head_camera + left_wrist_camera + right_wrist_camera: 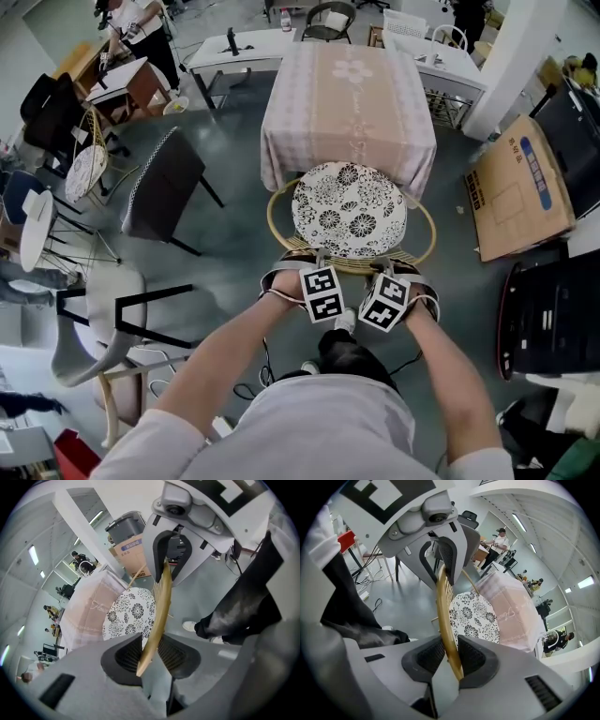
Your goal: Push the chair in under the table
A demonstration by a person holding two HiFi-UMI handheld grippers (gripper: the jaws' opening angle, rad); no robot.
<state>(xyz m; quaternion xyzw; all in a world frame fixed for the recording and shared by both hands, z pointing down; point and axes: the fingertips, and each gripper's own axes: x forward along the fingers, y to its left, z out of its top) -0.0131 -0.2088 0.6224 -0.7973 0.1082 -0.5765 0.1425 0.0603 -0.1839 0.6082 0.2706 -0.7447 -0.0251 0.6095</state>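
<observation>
A rattan chair with a black-and-white flowered cushion (349, 208) stands in front of the table under a pink cloth (347, 103); the seat's far edge sits at the hanging cloth. My left gripper (298, 265) and right gripper (398, 269) are side by side on the chair's curved back rim (349, 266), pointing steeply down. In the left gripper view the rim (159, 602) runs between the pads of the left gripper (151, 653), which press on it. The right gripper view shows the same: the rim (444, 606) is clamped in the right gripper (450, 656).
A dark chair (164, 183) stands to the left and a white one (94, 328) lies nearer. A cardboard box (517, 187) and black cases (553, 319) line the right. Desks (234, 47) and people stand behind the table. My shoe (344, 321) is just behind the chair.
</observation>
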